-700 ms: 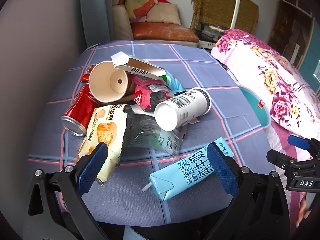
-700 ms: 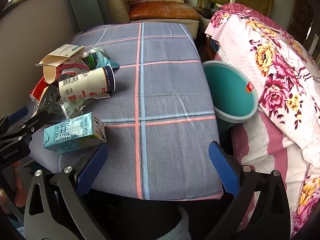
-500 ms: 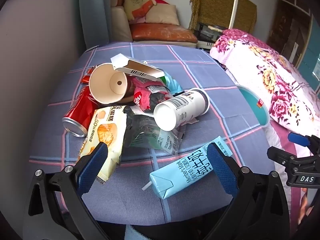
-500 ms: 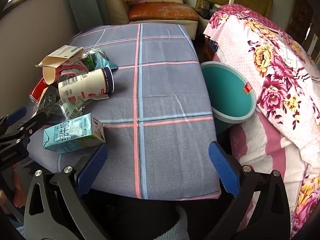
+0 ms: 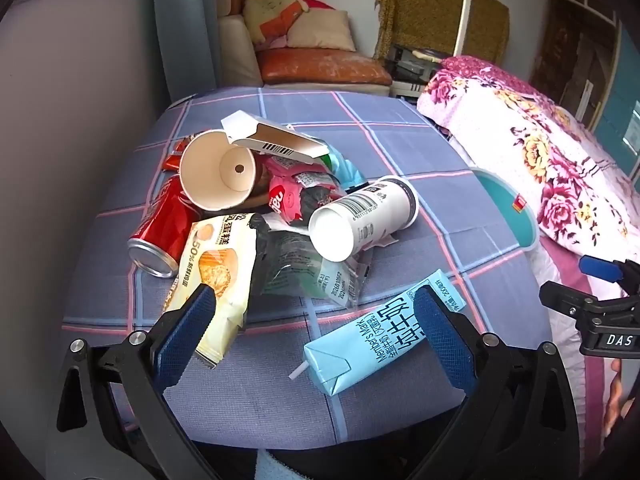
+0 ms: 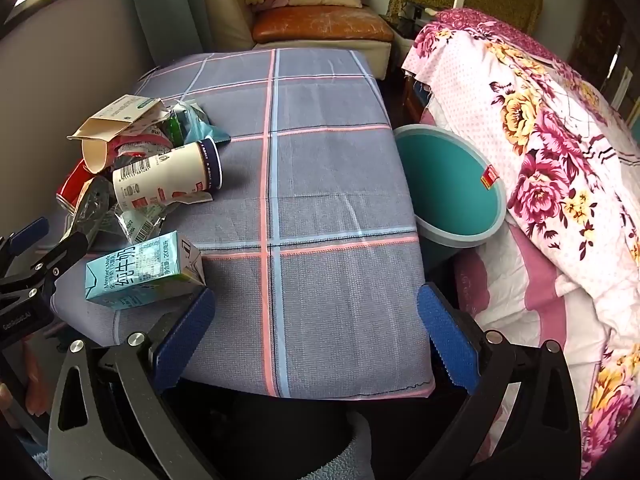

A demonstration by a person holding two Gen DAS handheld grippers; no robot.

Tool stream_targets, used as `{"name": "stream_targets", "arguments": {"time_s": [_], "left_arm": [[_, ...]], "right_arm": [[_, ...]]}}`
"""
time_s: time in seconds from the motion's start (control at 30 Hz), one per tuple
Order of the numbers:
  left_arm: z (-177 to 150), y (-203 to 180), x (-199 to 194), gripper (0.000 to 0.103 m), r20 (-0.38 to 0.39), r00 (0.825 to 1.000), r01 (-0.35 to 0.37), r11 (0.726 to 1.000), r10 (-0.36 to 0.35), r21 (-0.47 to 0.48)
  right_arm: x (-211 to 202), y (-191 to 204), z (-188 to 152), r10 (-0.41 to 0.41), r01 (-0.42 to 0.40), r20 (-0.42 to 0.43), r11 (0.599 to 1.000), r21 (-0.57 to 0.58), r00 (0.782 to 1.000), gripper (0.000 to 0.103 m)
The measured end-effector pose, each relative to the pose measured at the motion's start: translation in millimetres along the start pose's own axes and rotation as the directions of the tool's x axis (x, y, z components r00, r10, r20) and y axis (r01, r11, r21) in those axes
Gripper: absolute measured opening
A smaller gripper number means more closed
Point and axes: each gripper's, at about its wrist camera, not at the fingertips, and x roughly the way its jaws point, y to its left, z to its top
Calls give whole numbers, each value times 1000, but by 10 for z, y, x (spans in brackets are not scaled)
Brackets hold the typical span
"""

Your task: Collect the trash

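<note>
Both sets of jaws are spread wide with nothing between the pads. The left gripper (image 5: 314,330) hangs over the near edge of the bench (image 5: 404,136), angled down at the trash pile. The right gripper (image 6: 316,330) is over the bare checked cloth on the other side, also tilted down and empty.

Closest to the left gripper is a light blue milk carton (image 5: 380,336) lying flat on its side, with a little white straw sticking out of the near end. Its far end sits right by the right-hand pad, not gripped. The yellow snack wrapper (image 5: 218,268) is by the left-hand pad, partly behind it.

Behind those is the rest of the heap, all touching or overlapping: a crinkled clear-and-green wrapper (image 5: 304,276), a white drink cup (image 5: 360,216) on its side with a barcode showing, a red soda can (image 5: 162,230) tipped over, a paper cup (image 5: 218,170) with its mouth facing the camera, a pink packet (image 5: 286,196), and a flattened cardboard box (image 5: 272,140) on top.

The teal bin (image 6: 450,184) stands just off the bench's right edge, squeezed between the bench and a bed with a floral quilt (image 6: 552,148). It looks empty inside. A sofa (image 6: 320,24) with cushions sits past the bench's far end.
</note>
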Motion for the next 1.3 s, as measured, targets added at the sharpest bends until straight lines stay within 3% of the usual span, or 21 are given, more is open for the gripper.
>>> {"name": "stream_targets", "arguments": {"time_s": [1.3], "left_arm": [[-20, -4, 50, 99, 1, 1000, 29, 998, -29, 54]], "right_arm": [[60, -64, 2, 2, -2, -25, 1000, 17, 1000, 97]]}}
